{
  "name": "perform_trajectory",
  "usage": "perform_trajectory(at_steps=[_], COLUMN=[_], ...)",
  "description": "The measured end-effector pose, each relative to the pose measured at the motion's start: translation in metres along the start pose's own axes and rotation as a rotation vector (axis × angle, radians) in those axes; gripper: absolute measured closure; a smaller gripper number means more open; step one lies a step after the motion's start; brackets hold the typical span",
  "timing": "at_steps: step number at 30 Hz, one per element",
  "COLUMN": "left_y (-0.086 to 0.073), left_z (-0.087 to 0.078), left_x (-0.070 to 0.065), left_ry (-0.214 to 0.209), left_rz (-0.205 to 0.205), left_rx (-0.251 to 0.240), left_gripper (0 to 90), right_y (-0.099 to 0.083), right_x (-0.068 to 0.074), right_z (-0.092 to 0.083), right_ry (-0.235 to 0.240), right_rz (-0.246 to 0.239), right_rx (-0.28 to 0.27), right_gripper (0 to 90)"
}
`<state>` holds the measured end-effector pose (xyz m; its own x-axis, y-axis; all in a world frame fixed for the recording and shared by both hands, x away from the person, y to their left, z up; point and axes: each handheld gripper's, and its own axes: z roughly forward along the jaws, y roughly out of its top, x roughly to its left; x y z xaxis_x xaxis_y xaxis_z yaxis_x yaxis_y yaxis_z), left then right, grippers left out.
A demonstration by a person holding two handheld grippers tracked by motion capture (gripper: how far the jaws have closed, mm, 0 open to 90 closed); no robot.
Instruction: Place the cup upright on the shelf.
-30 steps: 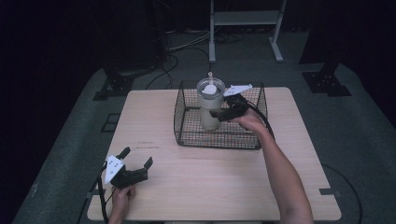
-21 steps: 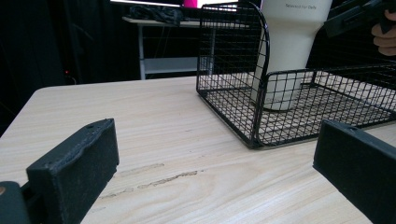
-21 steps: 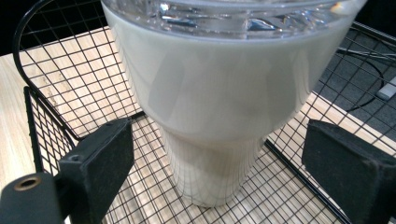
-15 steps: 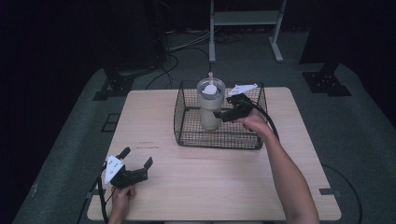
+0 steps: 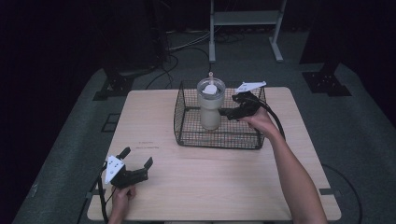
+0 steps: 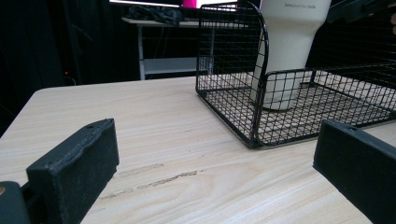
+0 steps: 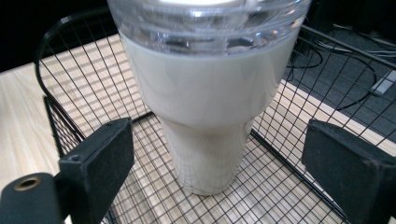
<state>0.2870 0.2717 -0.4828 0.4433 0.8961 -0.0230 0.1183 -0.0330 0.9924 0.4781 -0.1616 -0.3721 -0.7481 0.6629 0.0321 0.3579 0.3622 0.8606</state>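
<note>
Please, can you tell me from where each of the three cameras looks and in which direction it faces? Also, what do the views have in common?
High view: sits above the person's side, facing forward and down on the table; both forearms, left gripper and right gripper show.
Left gripper view: rides low over the table, facing the wire basket across bare wood; its open jaws show.
Right gripper view: inside the basket, facing the tumbler close up; its open jaws flank it.
Shared: all three show the tumbler standing upright in the basket.
</note>
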Motion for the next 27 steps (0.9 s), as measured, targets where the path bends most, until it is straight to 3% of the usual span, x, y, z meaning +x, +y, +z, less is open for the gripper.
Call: perform_trajectory(at_steps=[3, 4, 5, 7, 9, 13, 27], left_y=[0.000, 0.000, 0.000, 0.000, 0.000, 0.000, 0.000], left_z=[0.000, 0.000, 0.000, 0.000, 0.000, 0.000, 0.000], left_x=[0.000, 0.000, 0.000, 0.000, 0.000, 0.000, 0.000], left_ry=[-0.001, -0.001, -0.001, -0.002, -0.001, -0.002, -0.002], left_rz=[0.001, 0.001, 0.000, 0.003, 0.003, 0.002, 0.003], left_rx=[0.000, 0.000, -0.001, 0.001, 0.001, 0.000, 0.000], left_gripper=[0.0, 0.0, 0.0, 0.0, 0.0, 0.0, 0.0], right_y=[0.006, 0.012, 0.012, 0.018, 0.018, 0.016, 0.000], right_x=[0.003, 0.010, 0.010, 0.016, 0.018, 0.018, 0.033], right_z=[-0.005, -0.009, -0.009, -0.012, -0.014, -0.021, -0.054], right_ry=[-0.005, 0.019, 0.019, 0.012, 0.008, 0.014, 0.032], right_rz=[0.059, 0.062, 0.062, 0.026, 0.019, 0.023, -0.012], right_rx=[-0.014, -0.048, -0.048, -0.037, -0.025, -0.006, -0.014], right_gripper=[8.9, 8.9, 8.9, 8.8, 8.9, 8.8, 8.9])
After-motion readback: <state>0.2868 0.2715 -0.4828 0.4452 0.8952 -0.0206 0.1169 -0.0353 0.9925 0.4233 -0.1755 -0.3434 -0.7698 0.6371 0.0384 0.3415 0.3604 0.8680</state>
